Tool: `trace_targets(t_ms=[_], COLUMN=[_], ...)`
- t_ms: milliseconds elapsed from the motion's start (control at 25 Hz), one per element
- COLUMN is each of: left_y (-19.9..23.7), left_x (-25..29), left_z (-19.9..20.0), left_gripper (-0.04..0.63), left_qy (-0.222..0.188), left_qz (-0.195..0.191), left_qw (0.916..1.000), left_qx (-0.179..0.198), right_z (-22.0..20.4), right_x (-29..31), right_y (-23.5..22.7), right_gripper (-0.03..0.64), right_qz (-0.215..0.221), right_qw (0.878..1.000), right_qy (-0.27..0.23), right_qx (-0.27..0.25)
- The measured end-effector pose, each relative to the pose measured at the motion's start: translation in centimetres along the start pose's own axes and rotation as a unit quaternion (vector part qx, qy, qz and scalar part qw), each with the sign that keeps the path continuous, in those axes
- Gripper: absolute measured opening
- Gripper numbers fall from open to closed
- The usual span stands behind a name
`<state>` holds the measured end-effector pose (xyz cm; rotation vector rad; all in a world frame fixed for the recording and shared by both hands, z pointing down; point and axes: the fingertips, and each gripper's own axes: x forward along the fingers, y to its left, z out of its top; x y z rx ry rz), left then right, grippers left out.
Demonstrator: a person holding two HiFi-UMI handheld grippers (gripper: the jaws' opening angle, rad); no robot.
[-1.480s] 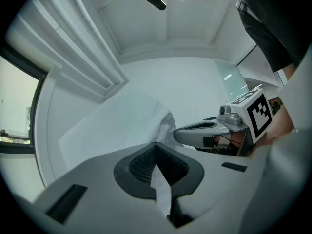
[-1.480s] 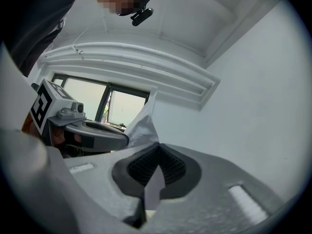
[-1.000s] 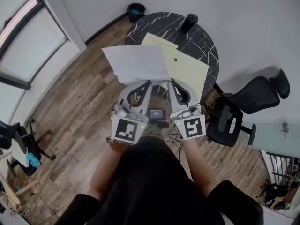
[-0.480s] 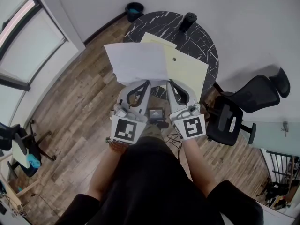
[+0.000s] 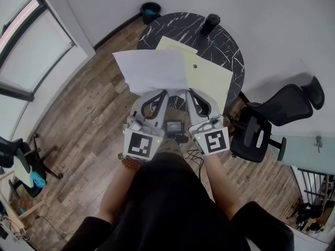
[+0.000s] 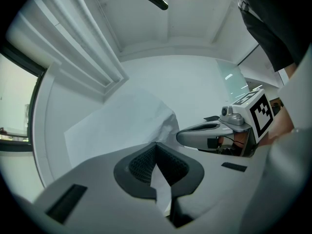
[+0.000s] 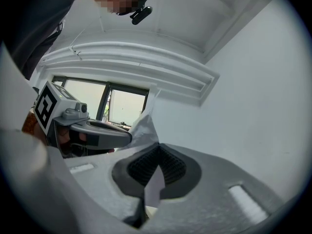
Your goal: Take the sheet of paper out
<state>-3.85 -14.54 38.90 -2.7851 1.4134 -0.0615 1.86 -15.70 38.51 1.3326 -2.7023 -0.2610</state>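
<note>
A: Risk check on the paper pull. The left tool (image 5: pixel 164 92) is clamped on the lower edge of the white sheet (image 5: pixel 152 69). The right tool (image 5: pixel 191 91) is clamped on the lower edge of the pale yellow envelope (image 5: pixel 209 80). Both are held in the air at frame centre, over the near rim of the round dark surface (image 5: pixel 230 51).

B: Sheet clear of the envelope?

A: Can't tell. It fans out to the left of the envelope and their edges meet mid-frame. The overlap isn't readable.

B: Failure modes?

A: Main one is a tear. Each tool pinches only a thin edge strip, and the sheet is crumpled right at the left pinch. If the far end catches inside the envelope, a sideways pull likely rips it at the pads. Second is slip: thin paper and a small bite, so either piece could slide out and drop to the wood floor (image 5: pixel 78 114). Third, the tools sit just beside each other, so a twist could knock them together or crease both pieces.

B: Mitigation?

A: Pull straight left, slowly, and keep both tools level.
</note>
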Motion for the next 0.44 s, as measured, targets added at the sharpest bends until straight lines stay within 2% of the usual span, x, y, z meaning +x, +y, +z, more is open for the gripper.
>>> trace_targets(t_ms=[440], left_y=[0.1], left_x=[1.1], left_z=[-0.5], left_gripper=[-0.006], left_qy=[0.006], left_qz=[-0.007], left_qw=[0.9999], left_qx=[0.003], right_z=[-0.7], right_x=[0.3], right_y=[-0.6], right_gripper=[-0.005], right_qz=[-0.001], right_qw=[1.000], right_qy=[0.010], right_qx=[0.006])
